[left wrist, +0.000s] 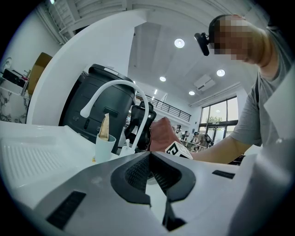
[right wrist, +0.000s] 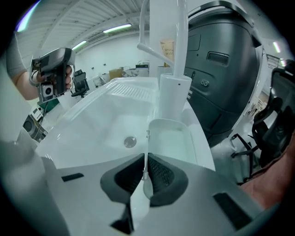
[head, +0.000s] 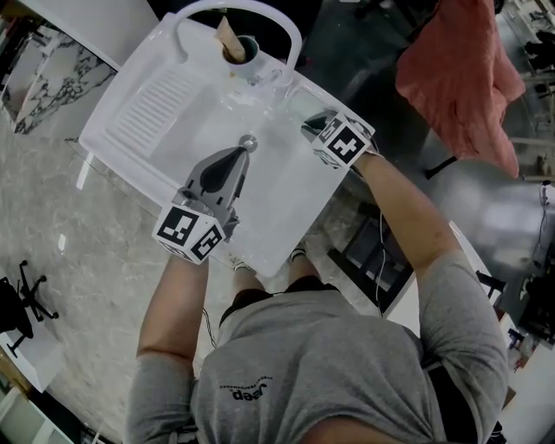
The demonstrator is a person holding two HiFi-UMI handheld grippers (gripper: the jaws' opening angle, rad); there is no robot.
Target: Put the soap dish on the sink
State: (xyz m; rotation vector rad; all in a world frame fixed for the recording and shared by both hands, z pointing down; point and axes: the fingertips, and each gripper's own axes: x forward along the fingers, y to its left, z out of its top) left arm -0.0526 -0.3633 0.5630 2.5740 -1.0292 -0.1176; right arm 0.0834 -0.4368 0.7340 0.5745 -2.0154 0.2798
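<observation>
A white sink (head: 117,130) with a ribbed drainboard and a drain (head: 249,140) lies below me. The soap dish (right wrist: 173,138), a pale translucent tray, rests on the sink's right rim beside the faucet base (right wrist: 174,97). My right gripper (right wrist: 145,159) is angled down and shut on the dish's thin near wall. In the head view that gripper (head: 314,123) sits at the sink's right edge. My left gripper (head: 241,154) hovers level over the basin near the drain, jaws shut and empty; its tips (left wrist: 150,154) meet.
A white arched faucet (head: 251,13) and a cup (head: 243,52) holding a tan item stand at the sink's far end. A dark grey machine (right wrist: 221,69) is behind the sink. A red cloth (head: 460,69) hangs at the right; a black chair base (head: 22,299) stands on the left floor.
</observation>
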